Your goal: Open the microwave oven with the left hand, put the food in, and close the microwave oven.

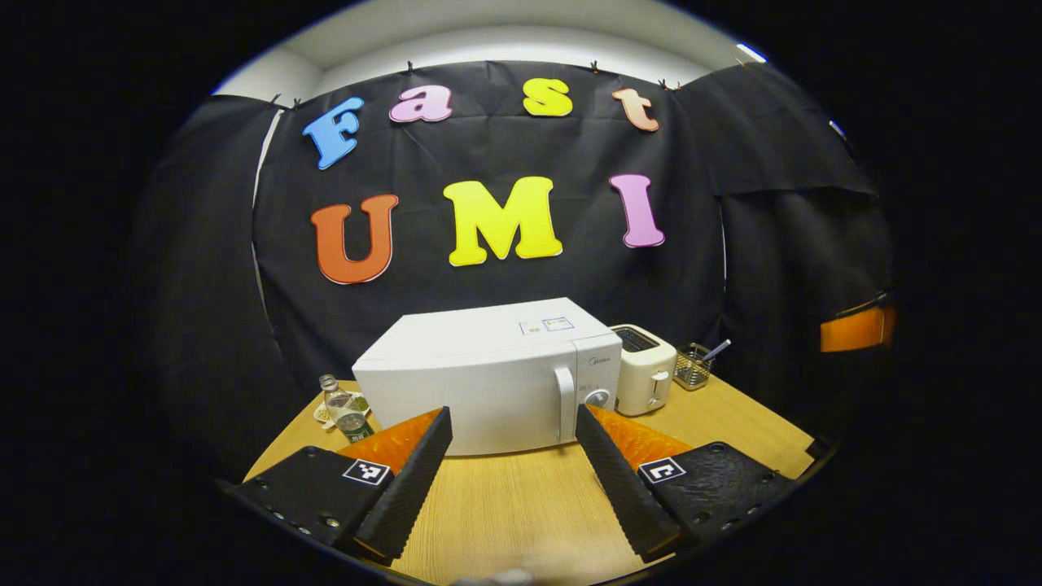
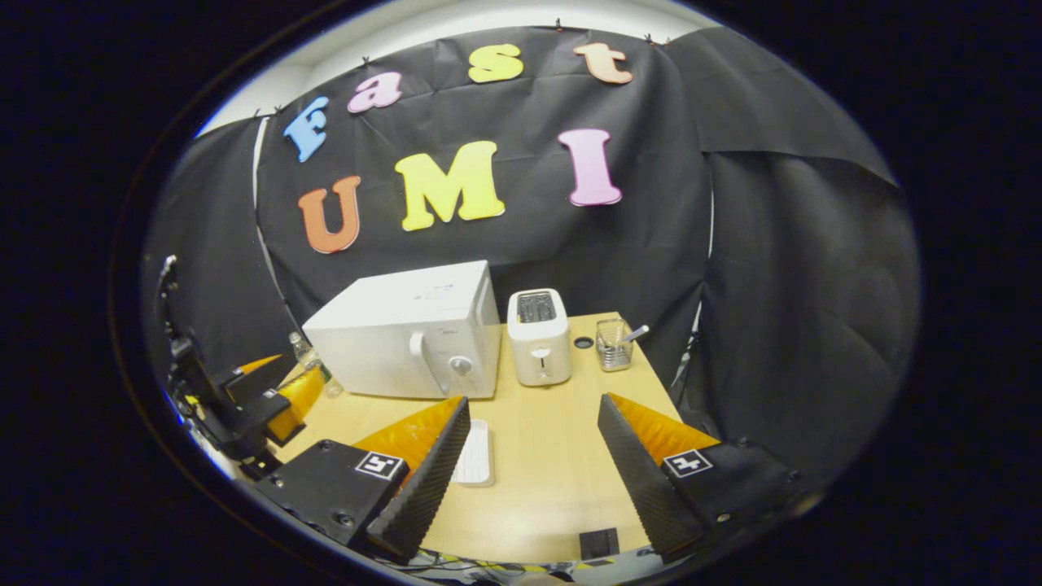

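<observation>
1. Microwave oven (image 1: 488,382) stood on the wooden worktop (image 1: 521,513) with its door closed; the vertical handle (image 1: 564,403) and a round dial (image 1: 598,398) sat at the right of its front.
2. Left gripper (image 1: 513,423) hovered above the worktop in front of the oven, facing its door. Its fingers were spread wide apart and held nothing; neither one touched the oven.
3. Right gripper (image 2: 533,415) hovered above the near part of the worktop, to the right of the oven and well apart from it. Its fingers were likewise spread wide and empty.
4. In the right gripper view, the left gripper appeared farther off at the left edge (image 2: 277,395), near the oven's left end.
5. A white rectangular tray-like item (image 2: 475,454) lay flat on the worktop in front of the oven, just beside the right gripper's left finger. Whether it carried the food could not be told.
6. A cream toaster (image 2: 538,338) stood just right of the oven.
7. A small wire basket (image 2: 612,345) with a utensil in it stood right of the toaster, near the back edge.
8. A clear bottle (image 1: 344,408) stood at the oven's left side, beside a small dish (image 1: 324,415).
</observation>
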{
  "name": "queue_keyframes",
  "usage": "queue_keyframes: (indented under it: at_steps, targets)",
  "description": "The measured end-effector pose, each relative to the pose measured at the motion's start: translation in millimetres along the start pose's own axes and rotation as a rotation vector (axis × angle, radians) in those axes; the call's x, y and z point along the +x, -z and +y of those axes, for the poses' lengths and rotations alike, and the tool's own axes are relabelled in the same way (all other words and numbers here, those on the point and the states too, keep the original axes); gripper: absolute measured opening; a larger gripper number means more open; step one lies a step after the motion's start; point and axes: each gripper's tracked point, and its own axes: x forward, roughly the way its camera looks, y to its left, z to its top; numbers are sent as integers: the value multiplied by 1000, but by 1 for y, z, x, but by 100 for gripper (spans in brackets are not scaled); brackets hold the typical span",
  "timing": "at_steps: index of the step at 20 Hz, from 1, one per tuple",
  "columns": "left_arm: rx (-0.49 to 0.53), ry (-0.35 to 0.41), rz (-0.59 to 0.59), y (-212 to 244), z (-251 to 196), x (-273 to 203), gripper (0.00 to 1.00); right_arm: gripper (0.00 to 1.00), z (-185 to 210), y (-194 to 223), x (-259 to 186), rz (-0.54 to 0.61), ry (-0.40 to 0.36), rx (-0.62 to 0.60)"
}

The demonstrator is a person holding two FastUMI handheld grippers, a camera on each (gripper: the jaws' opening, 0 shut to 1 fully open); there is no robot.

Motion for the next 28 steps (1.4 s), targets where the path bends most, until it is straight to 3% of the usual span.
queue_keyframes:
  at_steps: [1, 6, 7, 8, 10, 11, 12, 13, 16, 28]
  targets:
    - [-2, 0, 1, -7, 4, -12, 95, 100, 7, -1, -1, -8, -7, -11]
    - [-13, -28, -40, -45, 32, -60, 95, 100, 44, -16, -7, -70, -50, -33]
    - [-19, -33, -43, -50, 37, -67, 95, 91, 52, -20, -8, -83, -60, -33]
    - [-21, -52, -47, -55, 47, -74, 95, 100, 59, -25, -10, -95, -70, -33]
    - [-43, -110, -55, -63, 68, -87, 95, 100, 71, -37, -15, -124, -88, -29]
    - [-64, -128, -50, -66, 74, -93, 95, 91, 76, -40, -18, -135, -95, -29]
    - [-75, -140, -53, -69, 79, -99, 95, 91, 81, -47, -22, -151, -103, -28]
    - [-81, -152, -59, -74, 86, -104, 95, 100, 85, -54, -25, -166, -106, -28]
    - [-63, -181, -89, -88, 106, -114, 95, 100, 94, -70, -34, -207, -111, -37]
    - [-66, -174, -166, -130, 128, -131, 95, 100, 113, -107, -63, -324, -109, -53]
